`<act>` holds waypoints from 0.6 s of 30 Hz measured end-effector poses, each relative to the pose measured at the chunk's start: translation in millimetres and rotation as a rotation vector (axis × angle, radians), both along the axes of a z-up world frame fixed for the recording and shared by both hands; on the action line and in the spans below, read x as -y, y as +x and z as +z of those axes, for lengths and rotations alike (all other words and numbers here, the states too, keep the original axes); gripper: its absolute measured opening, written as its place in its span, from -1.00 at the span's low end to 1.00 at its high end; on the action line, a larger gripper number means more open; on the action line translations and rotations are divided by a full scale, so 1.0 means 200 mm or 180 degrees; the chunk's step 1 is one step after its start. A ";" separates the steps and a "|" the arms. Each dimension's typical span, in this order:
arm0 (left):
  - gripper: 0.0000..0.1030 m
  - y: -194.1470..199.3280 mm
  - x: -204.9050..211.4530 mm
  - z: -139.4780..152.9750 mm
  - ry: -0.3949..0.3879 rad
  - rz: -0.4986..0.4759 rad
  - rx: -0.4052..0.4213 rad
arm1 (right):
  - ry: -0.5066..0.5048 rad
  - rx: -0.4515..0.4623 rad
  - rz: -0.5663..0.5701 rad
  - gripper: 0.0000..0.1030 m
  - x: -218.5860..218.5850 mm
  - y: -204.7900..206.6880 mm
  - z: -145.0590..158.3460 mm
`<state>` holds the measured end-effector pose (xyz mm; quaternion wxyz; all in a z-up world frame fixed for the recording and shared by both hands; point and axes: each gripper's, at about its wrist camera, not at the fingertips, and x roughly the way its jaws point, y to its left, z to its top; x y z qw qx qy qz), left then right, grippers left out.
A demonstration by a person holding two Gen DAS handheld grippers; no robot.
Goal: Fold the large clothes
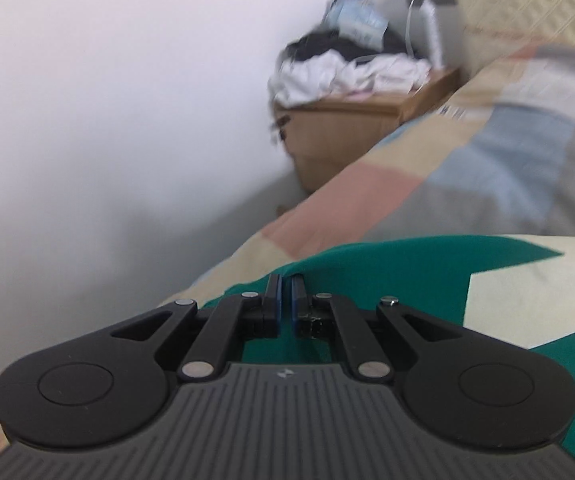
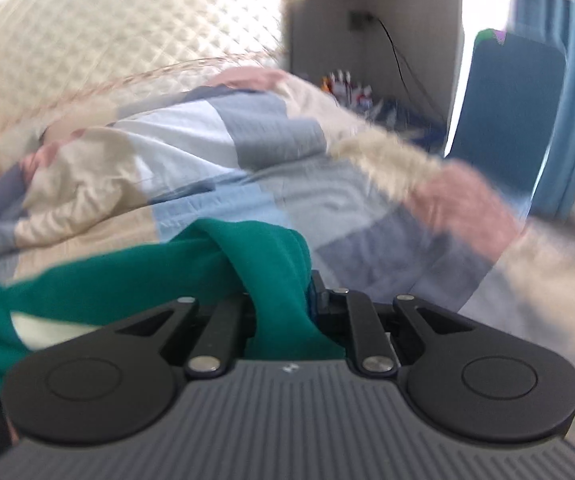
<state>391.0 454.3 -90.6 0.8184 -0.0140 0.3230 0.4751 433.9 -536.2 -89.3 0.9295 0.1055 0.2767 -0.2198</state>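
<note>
A teal green garment [image 1: 371, 276] with large cream patches is lying on a patchwork quilt [image 1: 467, 168] covering a bed. Only the left wrist view is showing the cream patches spreading to the right; the right wrist view is showing mostly plain green cloth [image 2: 159, 276] bunching into a thick fold.

The left gripper [image 1: 286, 292] is sitting at the garment's near left edge, its blue-padded jaws drawn almost together, with a thin layer of green cloth seeming to be pinched between them. The right gripper [image 2: 283, 292] is clamping the thick green fold, which is draping over and hiding its left finger.

Beyond the garment, the left view is showing a cardboard box [image 1: 347, 128] heaped with crumpled clothes against a white wall. The right view alone is showing a quilted cream headboard [image 2: 107, 40] at far left and a blue chair [image 2: 507, 120] at right. Both views are blurring.
</note>
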 end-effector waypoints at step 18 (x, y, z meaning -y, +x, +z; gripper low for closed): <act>-0.11 -0.10 0.09 -0.03 0.0084 -0.0244 -0.0193 | 0.0329 0.0110 -0.0268 0.20 0.04 -0.19 -0.12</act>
